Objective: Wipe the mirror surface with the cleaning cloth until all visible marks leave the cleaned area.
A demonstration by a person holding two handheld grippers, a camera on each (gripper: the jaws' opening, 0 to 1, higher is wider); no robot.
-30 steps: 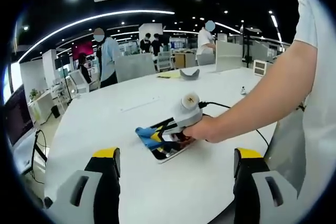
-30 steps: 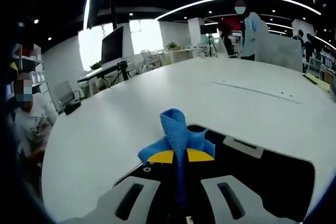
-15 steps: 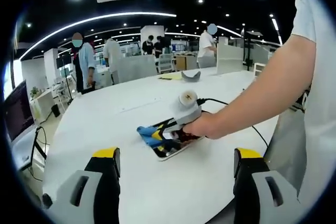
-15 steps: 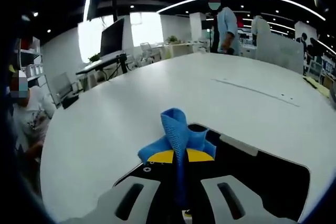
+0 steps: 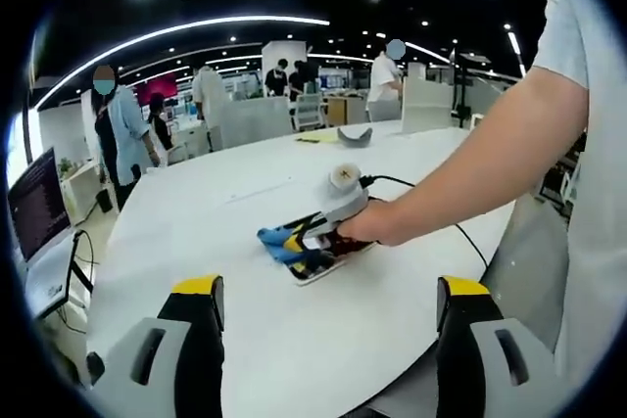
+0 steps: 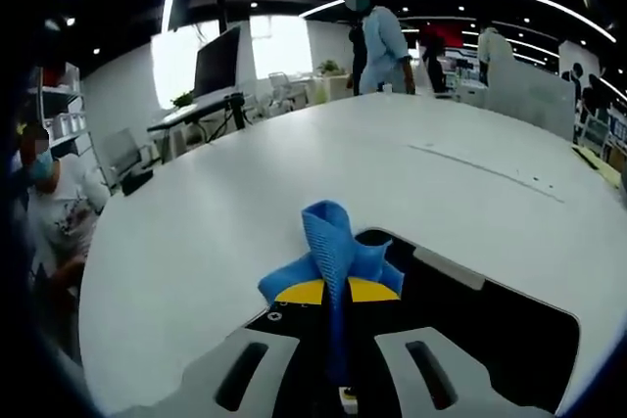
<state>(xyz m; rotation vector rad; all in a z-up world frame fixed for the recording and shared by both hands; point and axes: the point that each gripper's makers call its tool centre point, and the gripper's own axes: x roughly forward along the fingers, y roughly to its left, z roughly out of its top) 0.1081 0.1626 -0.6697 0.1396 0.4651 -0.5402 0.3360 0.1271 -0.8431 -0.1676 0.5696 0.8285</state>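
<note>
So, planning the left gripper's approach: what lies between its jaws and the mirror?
Bare white table in the left gripper view, up to the mirror.

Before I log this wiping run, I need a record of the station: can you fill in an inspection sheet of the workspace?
Surface: large white table, mostly bare.
Job's things: mirror flat on the table, dark in the right gripper view; blue cleaning cloth on its near end.
Clutter: grey curved object at the far edge.
Grippers: right gripper shut on the cleaning cloth over the mirror; left gripper open, above the table.
Cables: black cable from the right gripper.
Surroundings: open office, monitor, people standing.
</note>
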